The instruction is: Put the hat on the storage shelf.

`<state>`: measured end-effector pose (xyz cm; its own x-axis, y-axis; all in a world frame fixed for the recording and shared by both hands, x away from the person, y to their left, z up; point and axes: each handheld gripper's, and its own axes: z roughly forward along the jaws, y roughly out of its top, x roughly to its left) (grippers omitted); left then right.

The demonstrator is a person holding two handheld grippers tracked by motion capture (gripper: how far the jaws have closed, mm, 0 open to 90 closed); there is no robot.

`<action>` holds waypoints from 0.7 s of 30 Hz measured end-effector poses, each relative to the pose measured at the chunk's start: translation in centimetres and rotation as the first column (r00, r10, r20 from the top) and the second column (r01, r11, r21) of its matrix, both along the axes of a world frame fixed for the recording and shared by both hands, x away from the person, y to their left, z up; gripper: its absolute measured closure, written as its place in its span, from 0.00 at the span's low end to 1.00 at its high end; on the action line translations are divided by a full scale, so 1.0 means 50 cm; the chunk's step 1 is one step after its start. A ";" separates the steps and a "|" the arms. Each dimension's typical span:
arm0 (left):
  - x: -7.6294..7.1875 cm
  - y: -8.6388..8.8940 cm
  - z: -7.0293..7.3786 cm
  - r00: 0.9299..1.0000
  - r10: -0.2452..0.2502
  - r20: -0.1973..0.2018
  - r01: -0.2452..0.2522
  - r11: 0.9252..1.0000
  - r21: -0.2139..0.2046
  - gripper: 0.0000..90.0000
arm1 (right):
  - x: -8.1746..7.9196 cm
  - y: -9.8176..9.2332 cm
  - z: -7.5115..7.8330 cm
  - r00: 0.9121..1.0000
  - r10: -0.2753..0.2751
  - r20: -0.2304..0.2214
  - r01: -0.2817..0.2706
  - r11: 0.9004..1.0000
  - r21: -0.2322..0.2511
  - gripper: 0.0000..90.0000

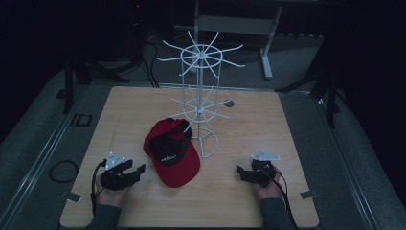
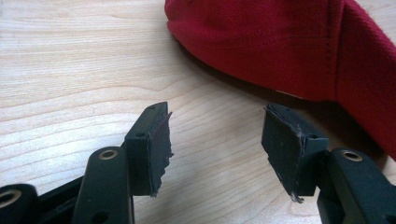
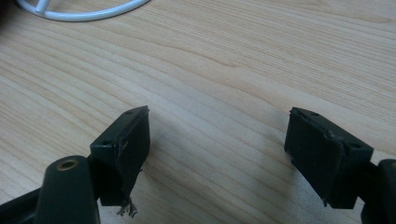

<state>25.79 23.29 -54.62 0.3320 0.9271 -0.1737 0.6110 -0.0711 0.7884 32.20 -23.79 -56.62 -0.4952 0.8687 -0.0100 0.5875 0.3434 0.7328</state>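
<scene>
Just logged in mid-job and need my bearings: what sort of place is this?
Probably a lab or recording bench, not a shop: a bare wooden table in a dark room, holding one red cap and a white wire display rack, with metal stands and cables behind.

Dim lab / recording setup, not a home.
Lone wooden bench (image 1: 268,124) on grey carpeted floor, dark surroundings, black tripod legs (image 1: 72,79) at both sides (camera or light stands, can't tell), cables (image 1: 152,67) trailing at the back, grey metal frame (image 1: 239,24) behind, white wire display rack (image 1: 203,96) on the bench.
</scene>
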 end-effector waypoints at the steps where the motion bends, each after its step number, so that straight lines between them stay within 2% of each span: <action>1: 0.000 0.000 0.000 1.000 -0.002 -0.002 0.002 1.000 0.001 0.47 | 0.000 0.000 0.000 1.000 0.000 0.000 0.000 1.000 0.000 0.25; 6: -0.001 -0.001 -0.001 1.000 -0.006 -0.003 0.006 1.000 0.003 0.47 | 0.000 0.000 0.000 1.000 0.000 0.000 0.000 1.000 0.000 0.25; 12: -0.002 0.002 0.001 1.000 -0.005 -0.006 0.005 1.000 -0.021 0.47 | 0.000 0.000 0.000 1.000 0.000 0.000 0.000 1.000 0.000 0.25; 18: -0.007 0.002 0.007 1.000 -0.031 -0.003 0.030 0.999 -0.040 0.47 | 0.000 0.000 0.000 1.000 0.000 0.000 0.000 1.000 0.000 0.25; 21: -0.010 0.002 0.017 0.999 -0.037 0.007 0.037 0.999 -0.032 0.47 | 0.000 0.000 0.000 1.000 0.000 0.000 0.000 1.000 0.000 0.25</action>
<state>25.30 23.40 -53.75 0.3673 0.9080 -0.2015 0.6037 -0.0679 0.7943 32.21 -23.78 -56.62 -0.4954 0.8686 -0.0101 0.5873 0.3435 0.7328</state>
